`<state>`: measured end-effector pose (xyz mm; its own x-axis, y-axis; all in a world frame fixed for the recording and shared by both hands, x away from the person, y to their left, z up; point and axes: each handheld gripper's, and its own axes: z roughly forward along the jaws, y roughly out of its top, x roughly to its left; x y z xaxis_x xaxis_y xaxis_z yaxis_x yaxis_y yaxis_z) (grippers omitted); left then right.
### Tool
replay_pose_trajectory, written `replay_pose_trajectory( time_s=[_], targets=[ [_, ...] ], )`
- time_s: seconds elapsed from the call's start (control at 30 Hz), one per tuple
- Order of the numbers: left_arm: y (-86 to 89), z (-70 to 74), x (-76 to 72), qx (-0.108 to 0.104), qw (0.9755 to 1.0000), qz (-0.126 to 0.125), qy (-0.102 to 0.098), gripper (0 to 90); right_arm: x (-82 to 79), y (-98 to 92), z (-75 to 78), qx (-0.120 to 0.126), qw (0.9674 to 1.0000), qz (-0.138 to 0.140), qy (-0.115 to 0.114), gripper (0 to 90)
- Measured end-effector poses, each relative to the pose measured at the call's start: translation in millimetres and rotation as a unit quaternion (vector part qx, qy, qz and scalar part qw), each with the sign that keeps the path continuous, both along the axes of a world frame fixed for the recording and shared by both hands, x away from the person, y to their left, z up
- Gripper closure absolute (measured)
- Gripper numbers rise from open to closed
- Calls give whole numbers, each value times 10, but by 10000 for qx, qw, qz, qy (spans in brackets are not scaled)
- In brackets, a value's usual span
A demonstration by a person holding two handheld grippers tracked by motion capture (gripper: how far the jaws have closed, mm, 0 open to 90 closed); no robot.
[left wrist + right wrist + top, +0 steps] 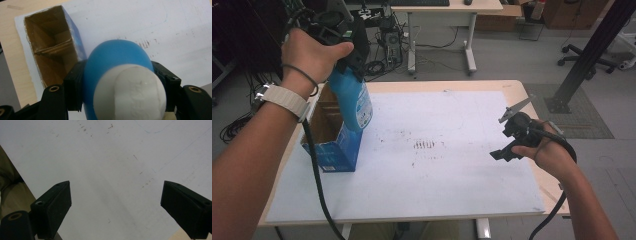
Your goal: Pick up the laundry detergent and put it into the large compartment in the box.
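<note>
Left gripper [120, 92] clamps the blue bottle [353, 100] just below its white cap, holding it upright above the open blue carton [333, 142], likely so it clears the walls. Right gripper [115, 207], jaws wide and empty, hovers over the worktop [452, 165].

We see a smooth blue plastic bottle [354, 100] with a matt white cap [131, 92], a raw-cardboard-lined box [332, 142], and a scuffed white sheet [437, 160] on the wooden counter [512, 86].

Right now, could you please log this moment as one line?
left tongs: shut on blue bottle | bottle: above open box | right tongs: open, nothing held
</note>
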<state>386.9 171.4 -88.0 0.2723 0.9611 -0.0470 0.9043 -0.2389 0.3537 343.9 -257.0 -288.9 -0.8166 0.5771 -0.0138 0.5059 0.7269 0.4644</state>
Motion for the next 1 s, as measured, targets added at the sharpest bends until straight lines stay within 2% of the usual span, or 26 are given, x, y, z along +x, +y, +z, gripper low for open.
replay_pose_trajectory(
  time_s=[0.33,1.0],
  targets=[
    [145,105,2,29,9998,174,-45,373,27,30,-26,-8,10000,16,31,98],
    [379,175,-36,12,9987,499,-100,373,38,76,-2,-49,10000,67,20,98]
  ],
)
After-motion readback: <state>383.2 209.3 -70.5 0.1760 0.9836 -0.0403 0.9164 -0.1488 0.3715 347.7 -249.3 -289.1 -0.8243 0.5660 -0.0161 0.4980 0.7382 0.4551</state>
